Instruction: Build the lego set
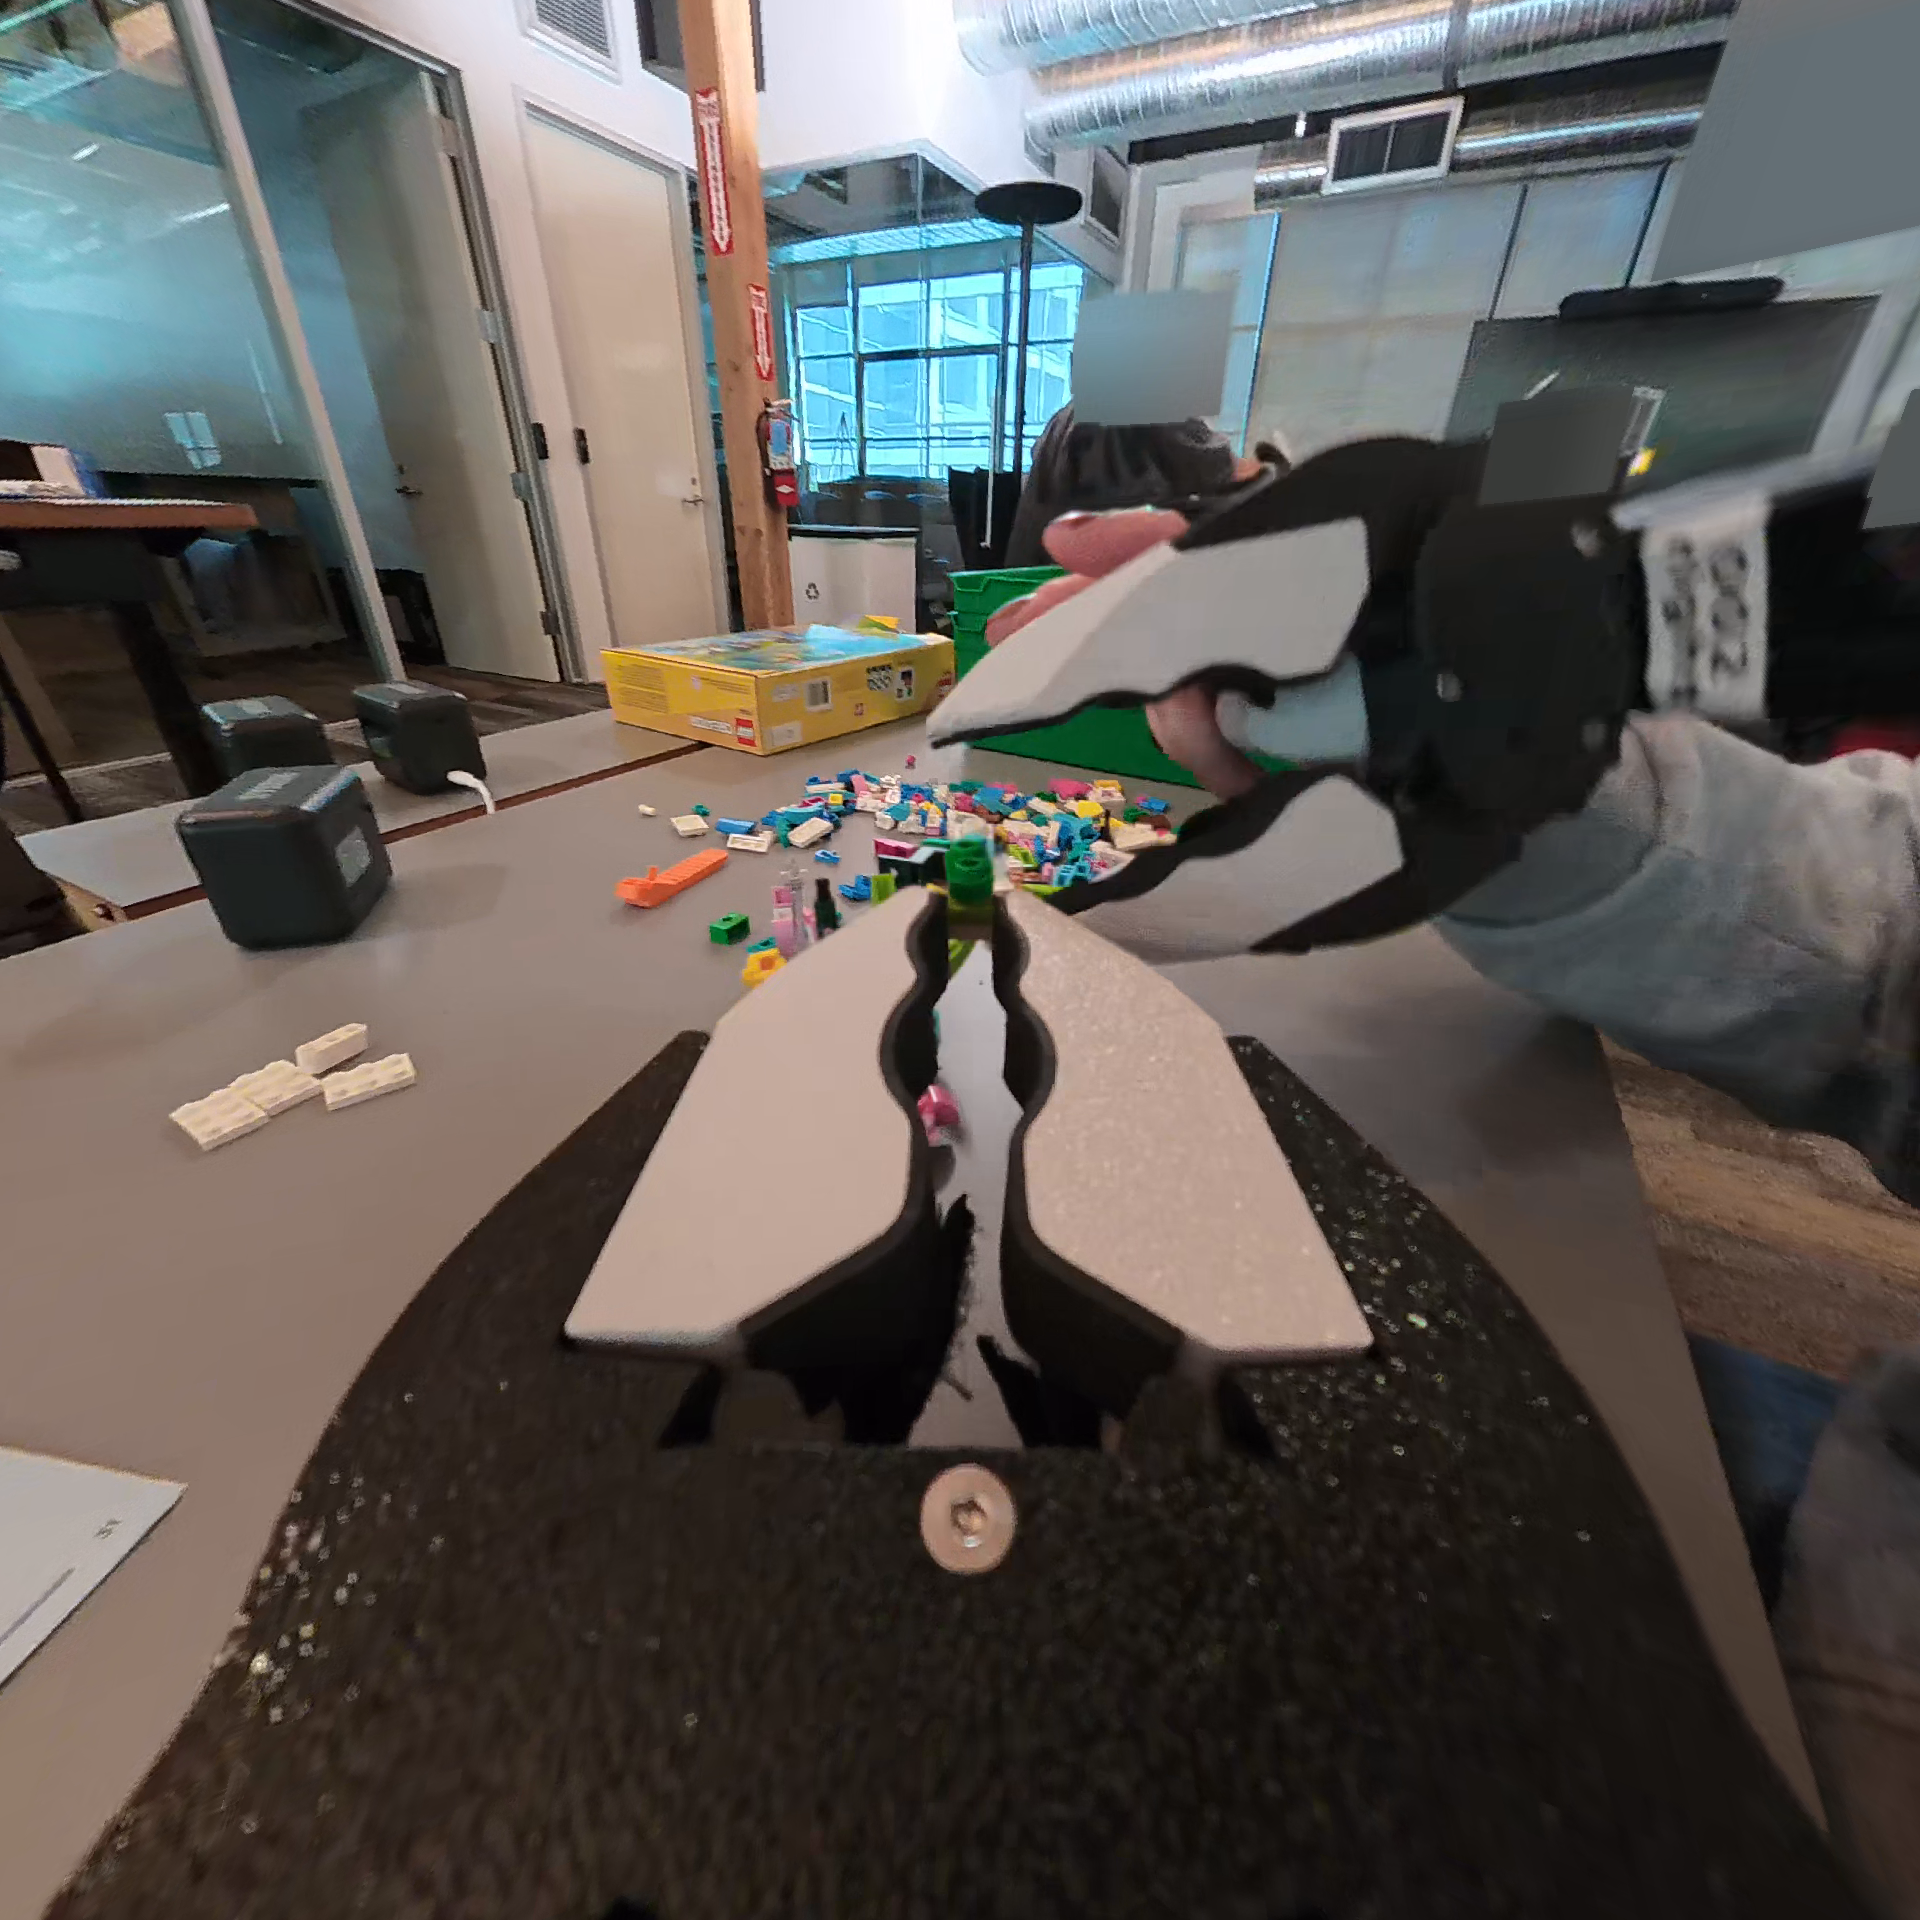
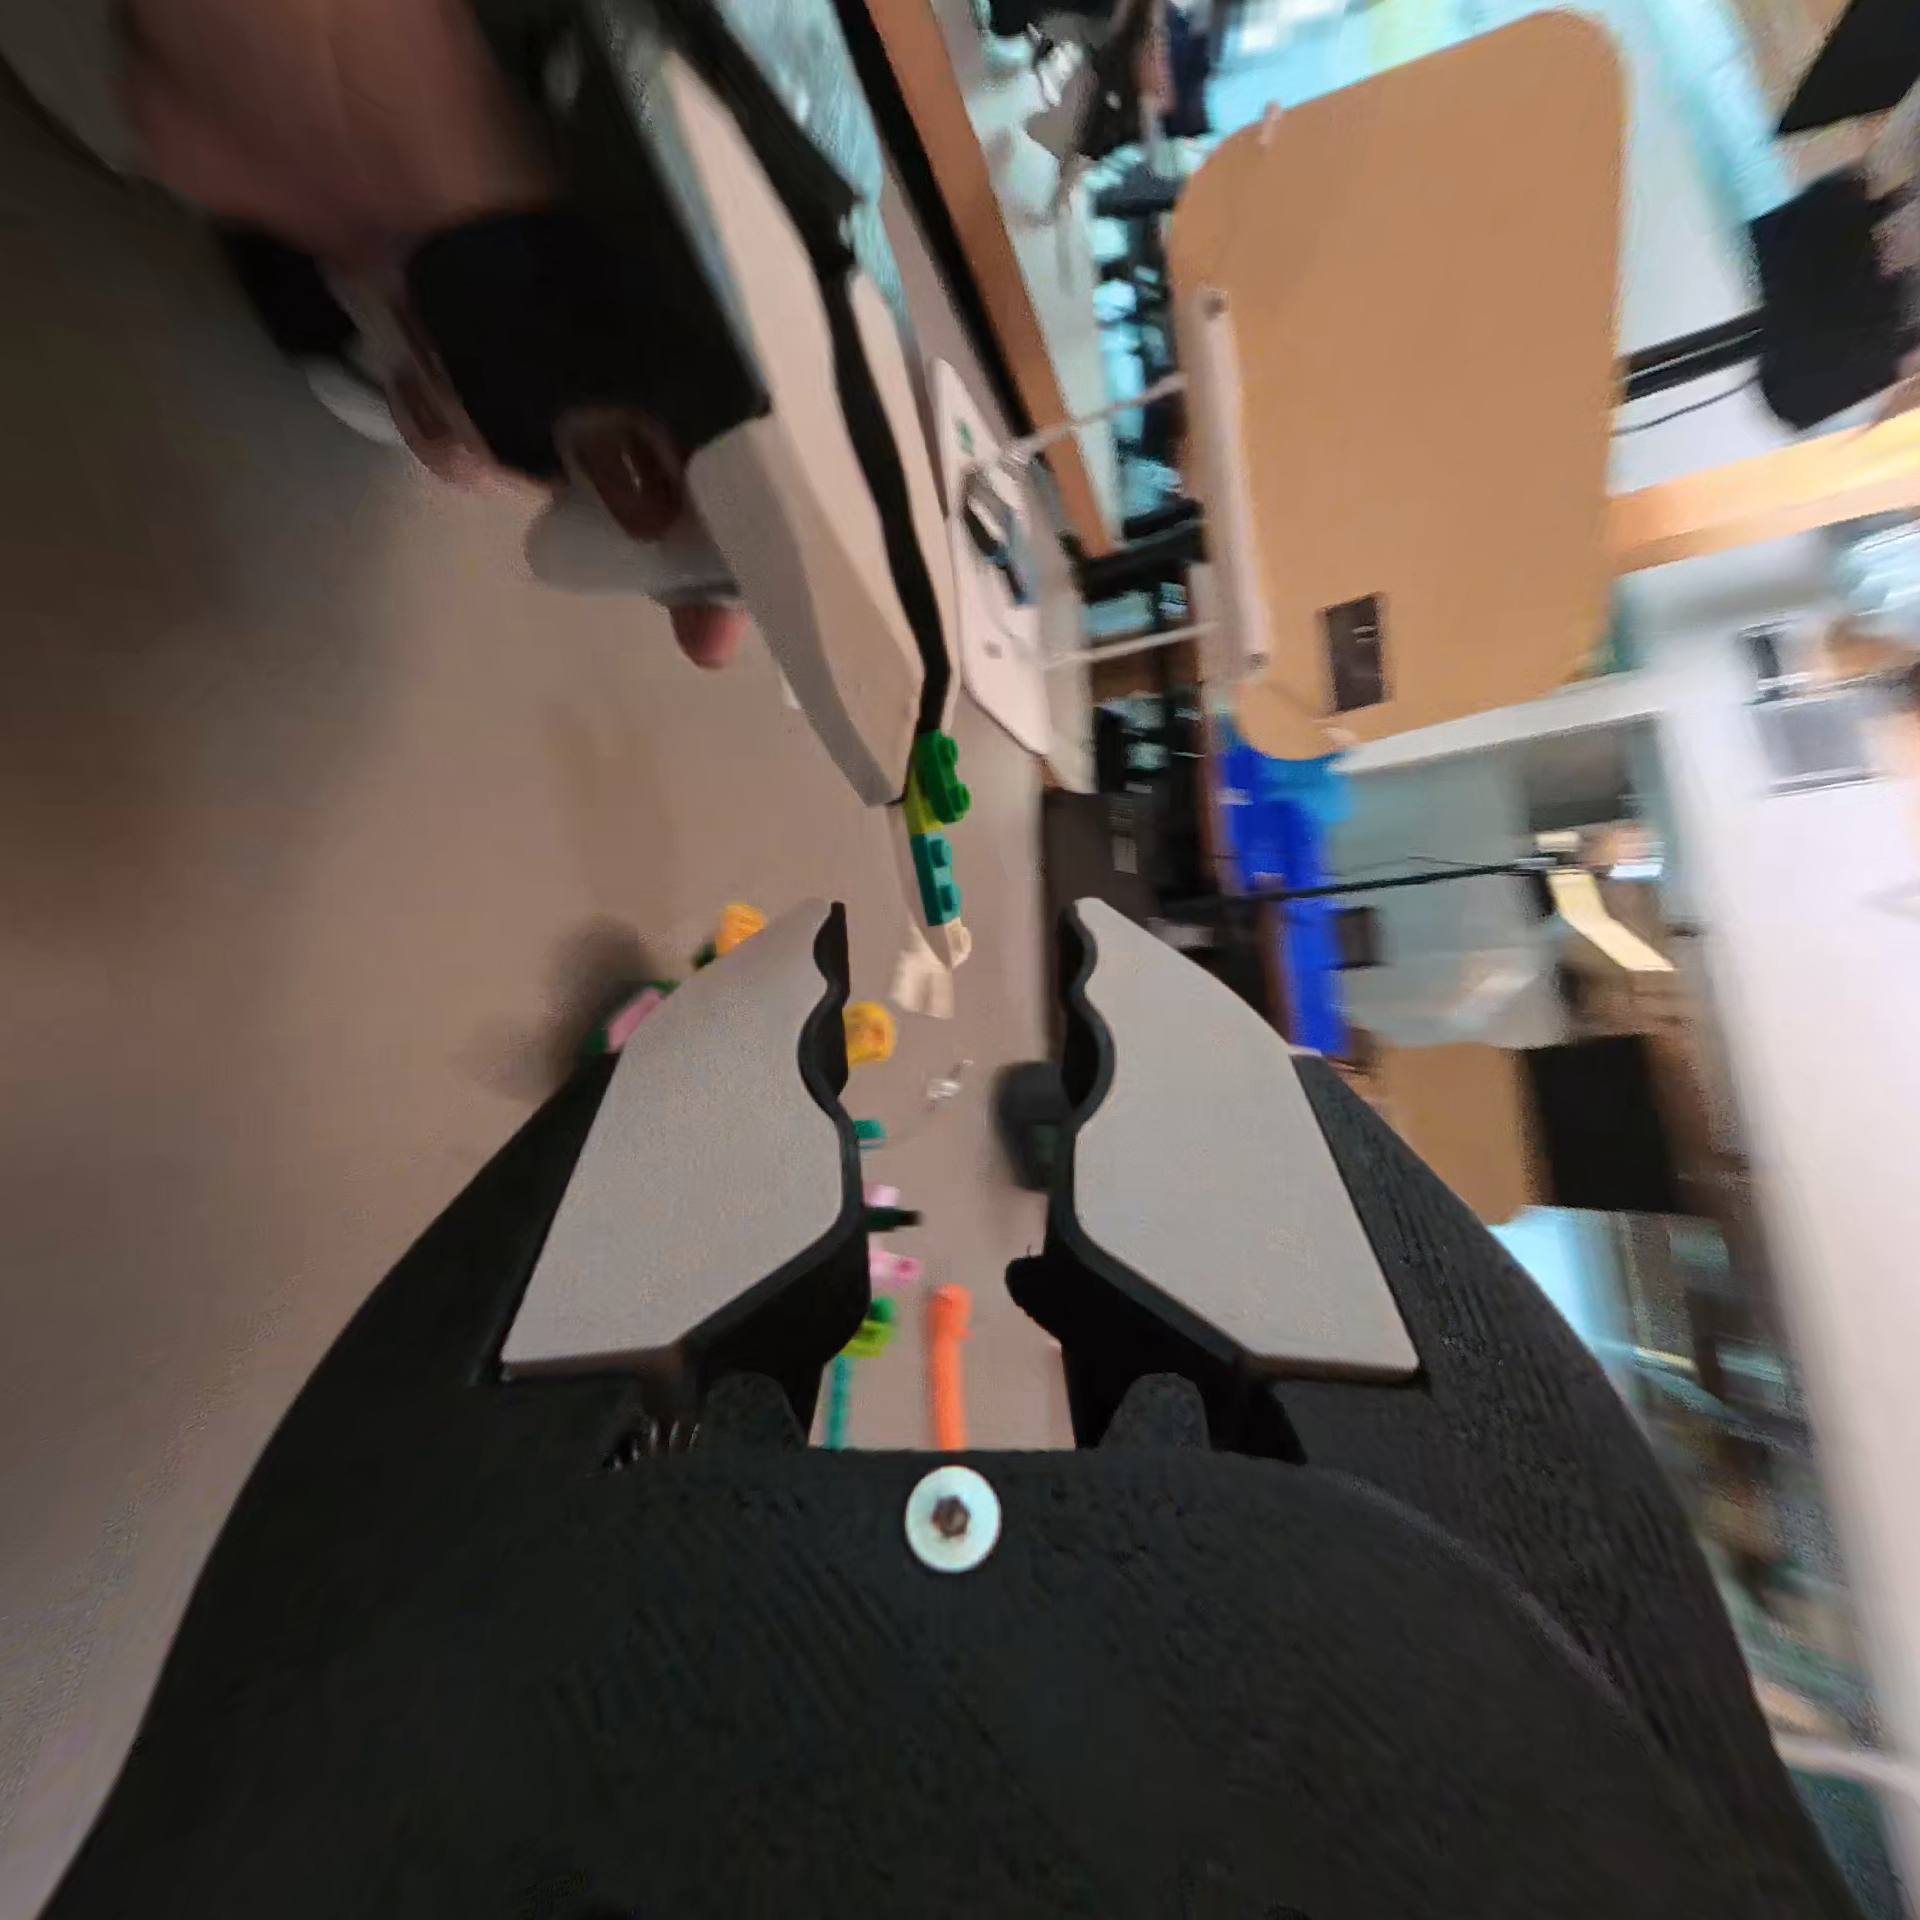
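The left gripper [image 1: 968,914] pinches a green brick stack [image 1: 971,868] by its end, so it might snap off (right gripper [image 2: 951,925] gapes wide, holding nothing).

Grey table [image 1: 468,966]: loose brick pile [image 1: 997,816], orange tool [image 1: 670,878], white plates [image 1: 296,1081], yellow box [image 1: 774,686], three dark cubes [image 1: 286,857].
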Demonstrator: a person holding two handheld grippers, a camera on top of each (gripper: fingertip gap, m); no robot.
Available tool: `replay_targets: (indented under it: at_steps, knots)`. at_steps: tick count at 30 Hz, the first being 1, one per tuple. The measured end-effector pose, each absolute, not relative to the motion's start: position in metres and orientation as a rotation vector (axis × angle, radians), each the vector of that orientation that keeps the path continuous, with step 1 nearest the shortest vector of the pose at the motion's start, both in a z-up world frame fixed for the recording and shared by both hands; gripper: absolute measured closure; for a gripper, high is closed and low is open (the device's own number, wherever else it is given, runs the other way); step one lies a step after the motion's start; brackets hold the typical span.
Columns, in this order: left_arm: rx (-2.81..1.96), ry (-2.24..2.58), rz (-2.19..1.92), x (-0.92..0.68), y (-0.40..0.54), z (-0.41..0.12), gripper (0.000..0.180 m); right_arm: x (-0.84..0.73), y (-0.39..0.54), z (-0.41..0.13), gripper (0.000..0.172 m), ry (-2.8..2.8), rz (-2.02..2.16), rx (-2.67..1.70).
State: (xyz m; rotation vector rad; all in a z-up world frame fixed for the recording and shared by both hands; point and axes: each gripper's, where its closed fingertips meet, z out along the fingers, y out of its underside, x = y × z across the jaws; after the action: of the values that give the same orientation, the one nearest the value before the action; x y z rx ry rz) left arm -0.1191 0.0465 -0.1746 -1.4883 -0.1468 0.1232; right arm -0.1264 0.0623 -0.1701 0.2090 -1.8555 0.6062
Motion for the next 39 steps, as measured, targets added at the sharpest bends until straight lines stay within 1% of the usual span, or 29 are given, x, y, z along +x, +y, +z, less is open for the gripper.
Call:
replay_targets:
  at_steps: [1,3,6,11,16,21,27,39]
  knots:
    - [-1.487,-0.156,0.134,-0.121,0.046,-0.175,0.173,-0.130,0.061,-0.171,0.134,-1.779,0.518,0.252]
    - [-1.492,-0.168,0.147,-0.123,0.045,-0.177,0.173,-0.134,0.054,-0.171,0.134,-1.652,0.439,0.303]
    - [-1.490,-0.175,0.154,-0.125,0.045,-0.178,0.173,-0.137,0.047,-0.172,0.138,-1.579,0.441,0.285]
    - [-1.489,-0.177,0.159,-0.125,0.045,-0.177,0.173,-0.143,0.052,-0.174,0.149,-1.544,0.409,0.252]
    - [-1.492,-0.171,0.158,-0.124,0.046,-0.178,0.173,-0.144,0.053,-0.174,0.155,-1.506,0.370,0.252]
    - [-1.493,-0.170,0.158,-0.123,0.047,-0.177,0.173,-0.146,0.052,-0.177,0.155,-1.532,0.399,0.230]
    - [-1.497,-0.167,0.152,-0.123,0.047,-0.177,0.173,-0.146,0.054,-0.175,0.164,-1.510,0.387,0.231]
    - [-1.480,-0.150,0.106,-0.120,0.050,-0.176,0.173,-0.143,0.053,-0.176,0.165,-1.535,0.420,0.235]
